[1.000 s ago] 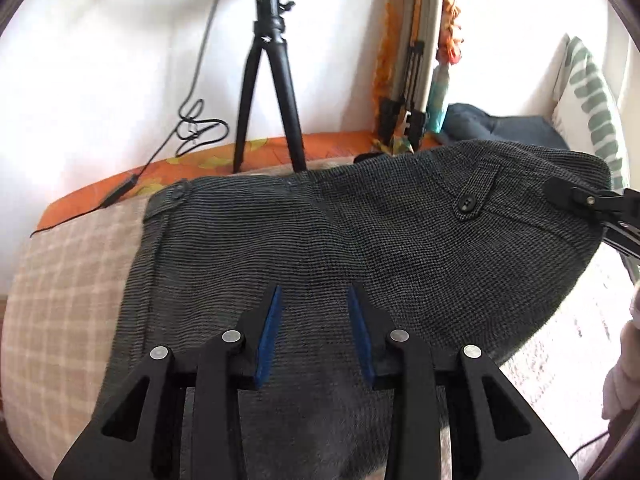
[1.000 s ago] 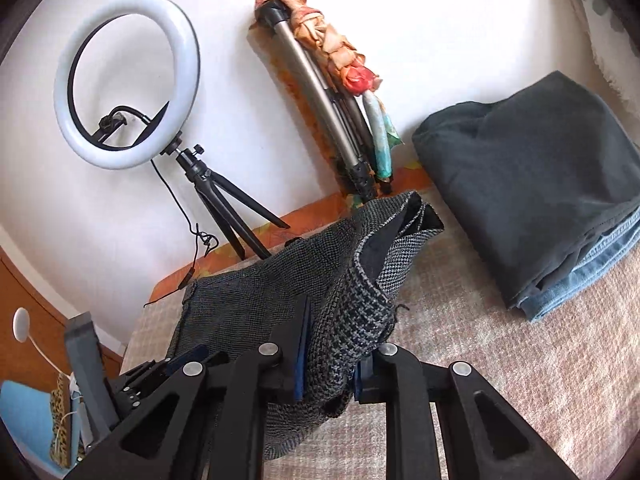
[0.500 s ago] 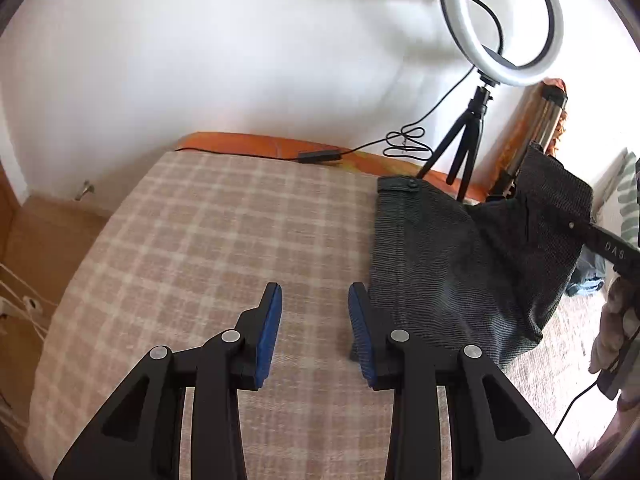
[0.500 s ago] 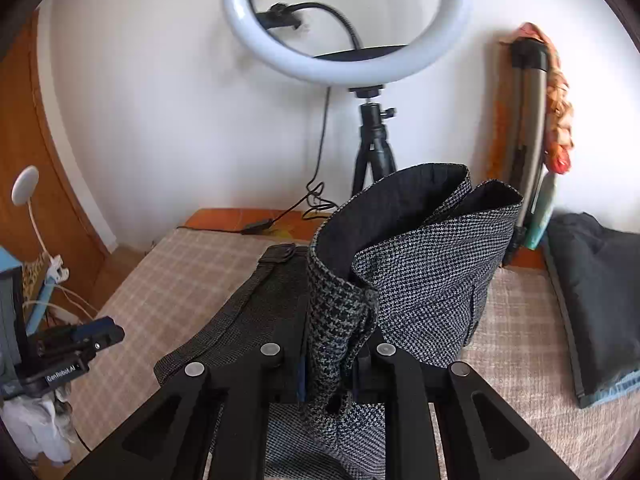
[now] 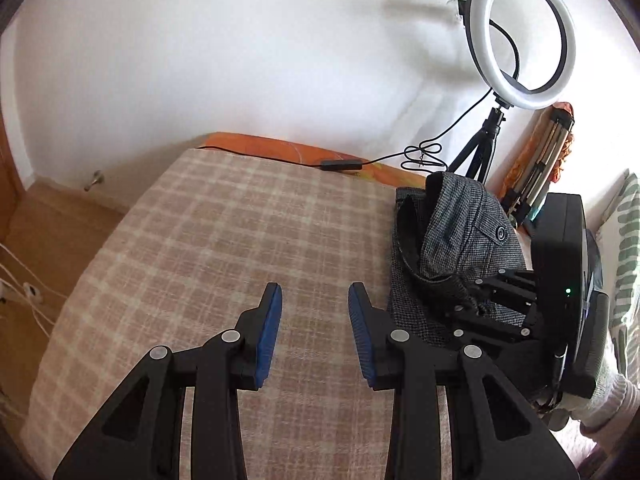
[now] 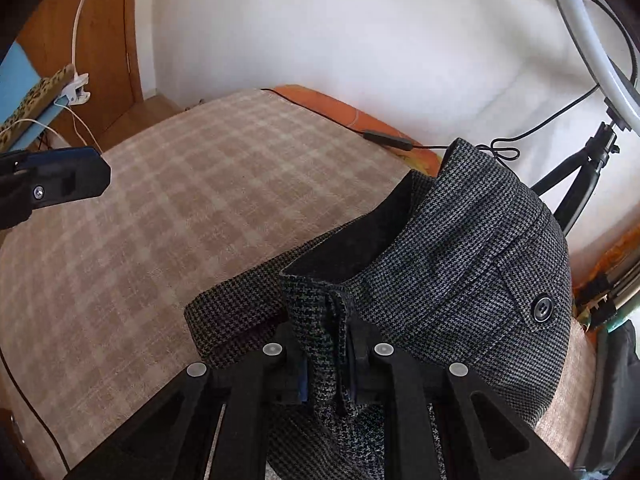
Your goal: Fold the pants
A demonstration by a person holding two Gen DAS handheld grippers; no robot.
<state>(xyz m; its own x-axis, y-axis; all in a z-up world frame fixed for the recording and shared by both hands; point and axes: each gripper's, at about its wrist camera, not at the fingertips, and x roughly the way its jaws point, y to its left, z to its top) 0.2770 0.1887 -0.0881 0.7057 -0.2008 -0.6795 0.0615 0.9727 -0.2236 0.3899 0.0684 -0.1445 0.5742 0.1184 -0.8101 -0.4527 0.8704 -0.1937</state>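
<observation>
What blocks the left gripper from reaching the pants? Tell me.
Nothing visible. The open left gripper hovers over bare checked blanket; the houndstooth pants lie to its right, already clamped by the right gripper.

Bare checked blanket [image 5: 248, 240] lies open leftward; the ring light tripod [image 5: 478, 152] and cable [image 5: 420, 156] crowd the far wall.

The pants [image 6: 460, 264] are showing a grey-black houndstooth weave with a black lining and black button, the blanket [image 5: 224, 240] is showing beige-and-cream checks, and the left gripper [image 5: 314, 334] is showing blue pads on black.
</observation>
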